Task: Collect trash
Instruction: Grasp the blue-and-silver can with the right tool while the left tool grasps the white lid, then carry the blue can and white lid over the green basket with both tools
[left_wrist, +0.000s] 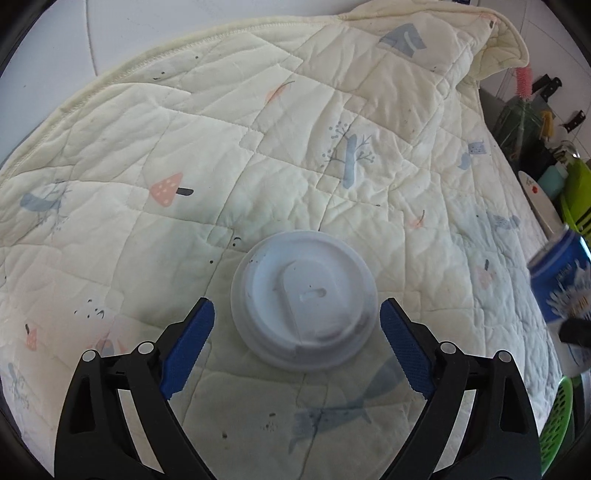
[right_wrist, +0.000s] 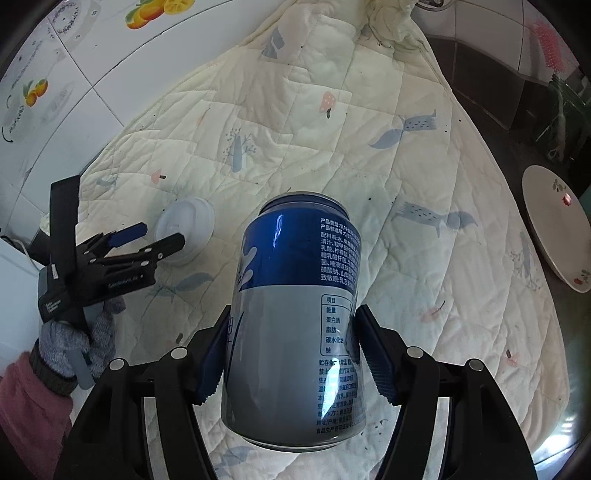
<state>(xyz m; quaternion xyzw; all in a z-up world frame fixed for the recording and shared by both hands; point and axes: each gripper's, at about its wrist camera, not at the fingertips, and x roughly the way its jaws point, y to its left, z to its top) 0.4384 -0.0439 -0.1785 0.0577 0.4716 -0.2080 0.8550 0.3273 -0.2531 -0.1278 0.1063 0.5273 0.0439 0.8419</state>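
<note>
Pinching a blue-and-grey drink can (right_wrist: 295, 314) by its lower body, the right gripper (right_wrist: 291, 354) carries it clear above the quilted cloth (right_wrist: 424, 184), both pads pressed to the can's sides, can tilted slightly, top end pointing away. Left gripper (left_wrist: 297, 343) spread wide, blue pads flanking a white cup lid (left_wrist: 304, 301) without touching it; whether a cup sits under the lid cannot be told from above, though the right wrist view hints at a short white body (right_wrist: 184, 230) on the cloth. From the right view the left gripper (right_wrist: 155, 243) comes in low from the side, held by a grey-gloved hand (right_wrist: 81, 339). Farther off: white plate (right_wrist: 554, 229) at the right edge of the surface, tiled wall (right_wrist: 55, 74) with fruit decals behind, green baskets (left_wrist: 580, 195) and clutter past the cloth's far side. Step in hand, by my reading: one piece of trash secured, second piece lined up for grasping. Next move calls for closing on the lid's rim evenly; thin plastic may flex or pop loose if squeezed hard.
</note>
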